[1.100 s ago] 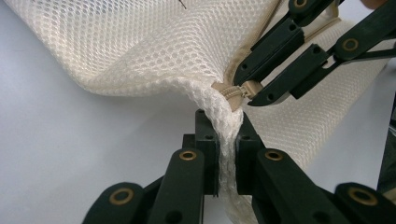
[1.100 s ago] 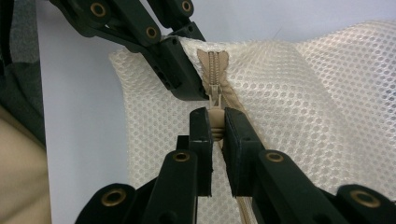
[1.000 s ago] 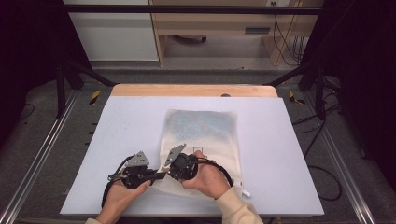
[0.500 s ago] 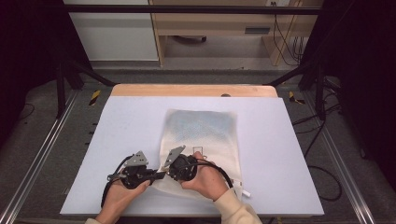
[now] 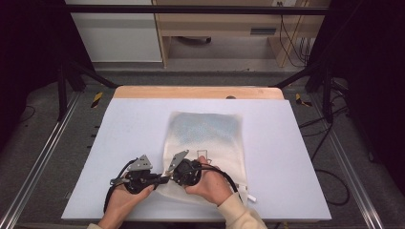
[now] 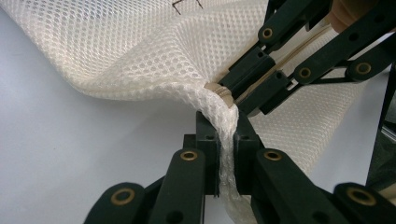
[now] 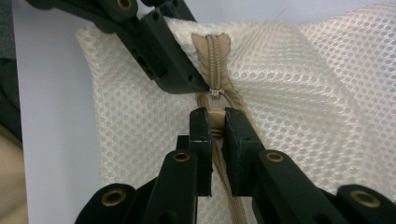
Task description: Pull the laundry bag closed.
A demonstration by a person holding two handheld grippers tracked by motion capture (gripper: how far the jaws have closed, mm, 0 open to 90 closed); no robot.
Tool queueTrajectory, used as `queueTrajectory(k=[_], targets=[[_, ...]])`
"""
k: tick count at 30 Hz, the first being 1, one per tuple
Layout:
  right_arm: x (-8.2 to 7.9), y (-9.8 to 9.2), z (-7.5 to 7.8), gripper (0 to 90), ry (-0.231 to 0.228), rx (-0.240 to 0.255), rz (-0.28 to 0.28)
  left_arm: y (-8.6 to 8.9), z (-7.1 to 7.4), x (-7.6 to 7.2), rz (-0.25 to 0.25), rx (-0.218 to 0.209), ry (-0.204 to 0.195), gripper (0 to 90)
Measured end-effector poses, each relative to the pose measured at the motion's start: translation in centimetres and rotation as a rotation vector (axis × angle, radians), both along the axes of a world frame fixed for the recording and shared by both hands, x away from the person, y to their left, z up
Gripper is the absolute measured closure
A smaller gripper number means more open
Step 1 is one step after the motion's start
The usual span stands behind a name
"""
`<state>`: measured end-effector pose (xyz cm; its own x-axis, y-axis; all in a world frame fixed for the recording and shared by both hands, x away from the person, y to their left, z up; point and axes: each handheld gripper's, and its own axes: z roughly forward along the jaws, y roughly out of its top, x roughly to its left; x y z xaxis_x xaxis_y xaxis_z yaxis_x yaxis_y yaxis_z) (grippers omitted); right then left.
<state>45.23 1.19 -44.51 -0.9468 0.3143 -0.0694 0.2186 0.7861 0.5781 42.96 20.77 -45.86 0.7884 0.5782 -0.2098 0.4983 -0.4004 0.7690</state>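
Both jaws clamped — left gripper point(image 6: 227, 140) on mesh bag point(image 5: 210, 138), right gripper point(image 7: 215, 122) on zipper pull point(image 7: 215, 116).

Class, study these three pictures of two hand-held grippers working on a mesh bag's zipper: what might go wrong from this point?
1. The left gripper pinches only a thin fold of the mesh bag at its corner; a hard pull may tear it or let it slip.
2. The right gripper clamps the small zipper pull; it might pop free.
3. Both grippers sit very close, so loose mesh could catch in the zipper.
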Motion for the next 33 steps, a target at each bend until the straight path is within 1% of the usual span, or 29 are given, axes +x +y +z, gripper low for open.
queueTrajectory(k=[1,2,4,6,8,9,11,12,13,14,19,20,24,33], targets=[[0.1,0.0,-0.1,82.6,-0.004,-0.003,0.000,0.2,0.2,0.0,0.005,-0.014,-0.007,84.8],[0.1,-0.1,-0.1,82.6,0.001,-0.020,-0.010,0.3,0.5,0.0,0.008,-0.017,-0.017,84.8],[0.2,-0.3,-0.4,82.6,0.009,-0.026,-0.018,0.5,0.6,-0.1,0.014,-0.004,-0.029,84.8],[0.3,-0.5,-0.5,82.6,0.022,-0.010,-0.019,0.5,0.5,0.0,0.015,-0.001,-0.028,84.8],[0.3,-0.4,-0.4,82.6,0.016,-0.022,-0.016,0.5,0.5,-0.1,0.013,0.004,-0.033,84.8],[0.3,-0.4,-0.4,82.6,0.015,-0.020,-0.011,0.4,0.6,-0.1,0.013,0.008,-0.037,84.8],[0.3,-0.5,-0.4,82.6,0.024,-0.015,-0.020,0.4,0.6,-0.1,0.011,0.014,-0.040,84.8],[0.4,-0.6,-0.4,82.6,0.020,-0.012,-0.013,0.4,0.6,-0.1,0.012,0.016,-0.042,84.8],[0.3,-0.6,-0.3,82.5,0.029,-0.006,-0.026,0.4,0.5,-0.1,0.011,0.016,-0.041,84.8],[0.3,-0.6,-0.3,82.5,0.028,-0.004,-0.025,0.4,0.5,-0.1,0.010,0.019,-0.041,84.8],[0.3,-0.8,-0.2,82.5,0.027,-0.007,-0.017,0.3,0.5,-0.2,0.007,0.028,-0.052,84.8],[0.3,-0.8,-0.2,82.5,0.033,-0.006,-0.021,0.3,0.5,-0.2,0.008,0.030,-0.054,84.8],[0.4,-1.0,-0.1,82.4,0.027,-0.004,-0.014,0.2,0.4,-0.2,0.004,0.030,-0.058,84.6],[0.4,-1.5,0.1,82.5,0.032,0.003,-0.010,0.0,0.4,-0.3,-0.003,0.029,-0.060,84.6]])
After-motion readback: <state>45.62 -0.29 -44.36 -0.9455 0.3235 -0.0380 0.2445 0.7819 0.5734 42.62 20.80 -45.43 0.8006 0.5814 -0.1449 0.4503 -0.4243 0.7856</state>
